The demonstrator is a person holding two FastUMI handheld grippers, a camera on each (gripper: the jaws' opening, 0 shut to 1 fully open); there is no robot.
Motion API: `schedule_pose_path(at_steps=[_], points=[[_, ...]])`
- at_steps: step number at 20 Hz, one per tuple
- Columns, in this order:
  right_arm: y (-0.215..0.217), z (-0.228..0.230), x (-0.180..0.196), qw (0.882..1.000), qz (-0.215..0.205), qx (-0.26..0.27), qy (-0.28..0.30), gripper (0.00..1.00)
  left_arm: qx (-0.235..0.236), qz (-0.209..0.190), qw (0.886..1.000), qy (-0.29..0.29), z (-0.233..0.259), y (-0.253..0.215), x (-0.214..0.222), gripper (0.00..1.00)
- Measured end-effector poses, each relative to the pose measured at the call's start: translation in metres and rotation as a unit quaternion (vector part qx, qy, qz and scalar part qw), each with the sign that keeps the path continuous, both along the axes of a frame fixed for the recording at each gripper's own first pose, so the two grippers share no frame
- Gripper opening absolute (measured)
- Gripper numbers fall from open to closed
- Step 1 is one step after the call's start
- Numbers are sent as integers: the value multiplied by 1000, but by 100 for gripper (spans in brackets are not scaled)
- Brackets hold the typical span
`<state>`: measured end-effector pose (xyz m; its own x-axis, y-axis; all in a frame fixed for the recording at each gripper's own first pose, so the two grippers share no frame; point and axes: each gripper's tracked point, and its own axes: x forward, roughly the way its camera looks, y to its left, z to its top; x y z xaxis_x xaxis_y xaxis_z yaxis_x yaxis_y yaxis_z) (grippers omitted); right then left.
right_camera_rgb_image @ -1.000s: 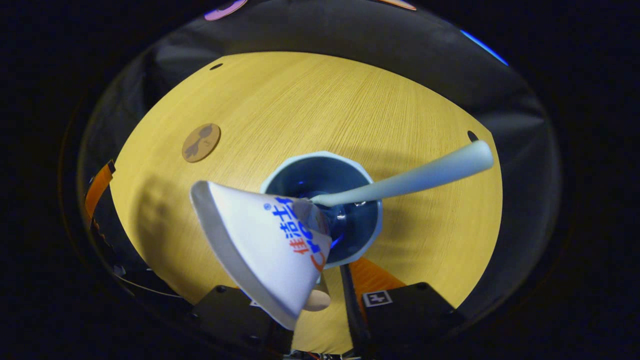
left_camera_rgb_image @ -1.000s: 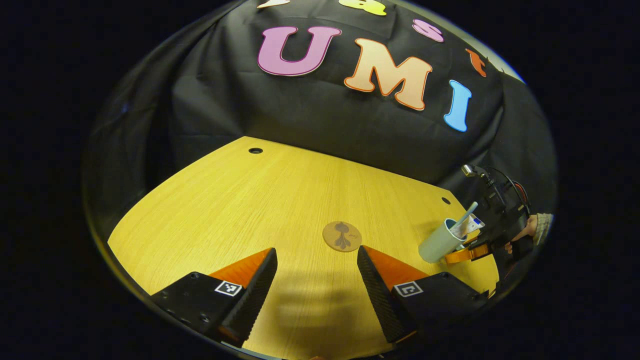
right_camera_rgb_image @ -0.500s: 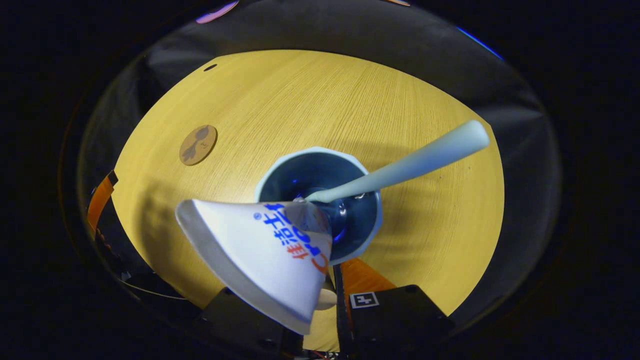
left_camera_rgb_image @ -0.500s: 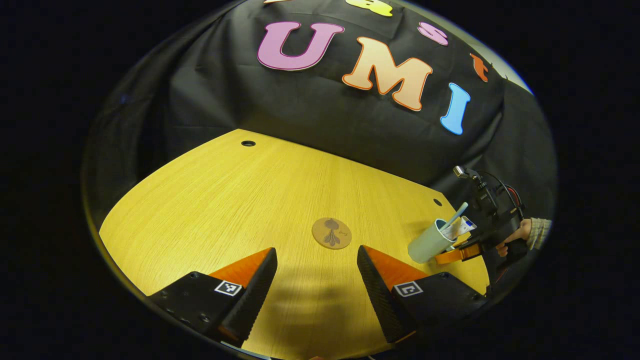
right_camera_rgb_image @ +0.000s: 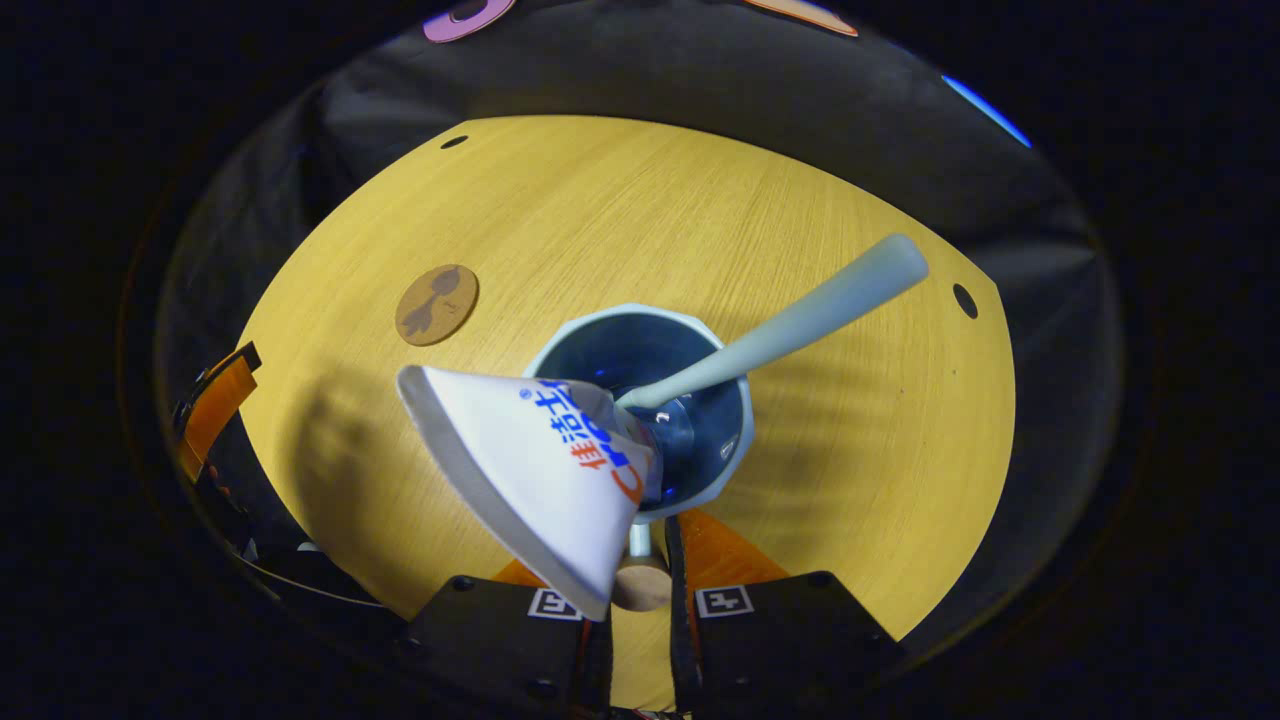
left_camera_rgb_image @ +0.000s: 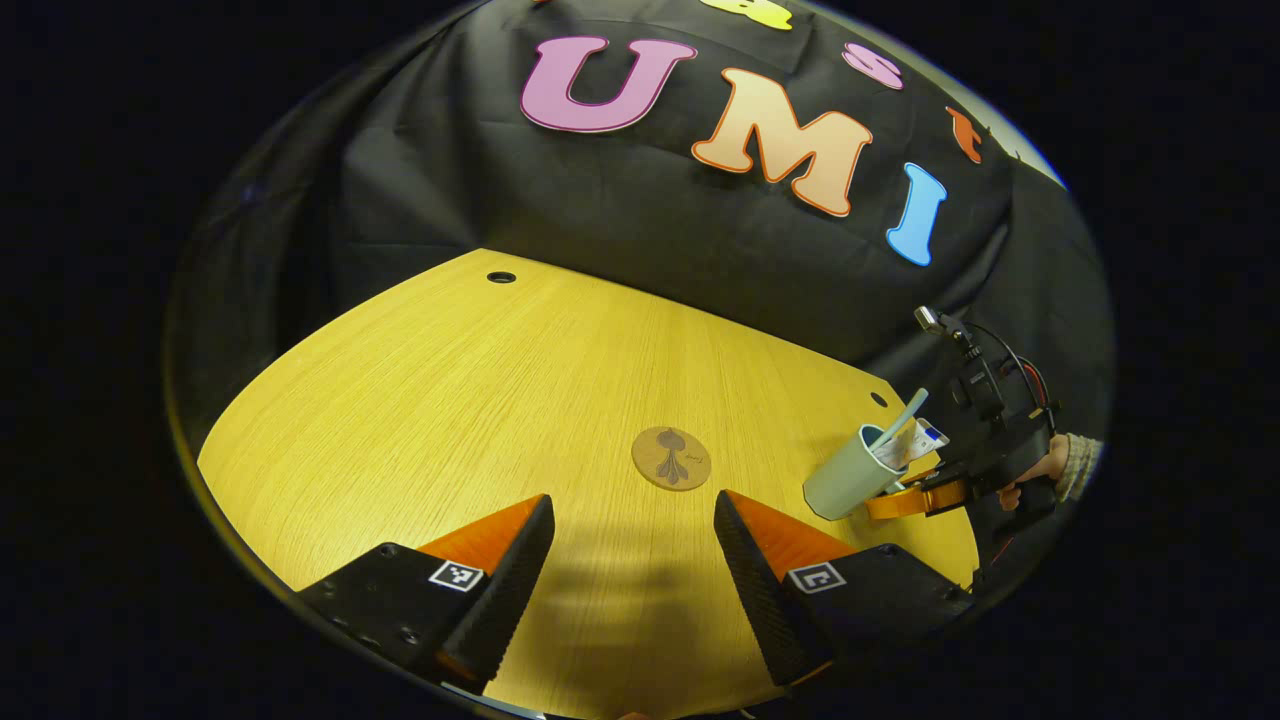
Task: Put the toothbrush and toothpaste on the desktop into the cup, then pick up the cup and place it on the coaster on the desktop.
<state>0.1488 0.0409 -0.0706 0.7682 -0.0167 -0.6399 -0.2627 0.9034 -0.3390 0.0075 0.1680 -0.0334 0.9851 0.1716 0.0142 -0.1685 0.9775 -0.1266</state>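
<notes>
On the wooden worktop (left_camera_rgb_image: pixel 450 400), my right gripper (right_camera_rgb_image: pixel 640 585) fingers pinch the pale cup (right_camera_rgb_image: pixel 640 400) by its handle, tilted, toothpaste (right_camera_rgb_image: pixel 540 470) and toothbrush (right_camera_rgb_image: pixel 790 325) loaded. The coaster (left_camera_rgb_image: pixel 671 458) waits empty; my left gripper (left_camera_rgb_image: pixel 635 560) fingers stand spread.

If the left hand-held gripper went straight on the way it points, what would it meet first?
Probably the bare desktop, just short of the coaster ahead; depth is uncertain.

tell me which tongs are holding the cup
The right tongs, far right in the left gripper view, grip the cup; the left tongs are open and empty.
</notes>
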Motion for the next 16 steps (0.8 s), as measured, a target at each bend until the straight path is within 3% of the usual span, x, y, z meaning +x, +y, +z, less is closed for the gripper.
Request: schedule_pose_path(at_steps=[16], points=[[9, 6, 9, 996, 94, -6, 4, 23, -15, 2, 1000, 4, 3, 18, -5, 94]])
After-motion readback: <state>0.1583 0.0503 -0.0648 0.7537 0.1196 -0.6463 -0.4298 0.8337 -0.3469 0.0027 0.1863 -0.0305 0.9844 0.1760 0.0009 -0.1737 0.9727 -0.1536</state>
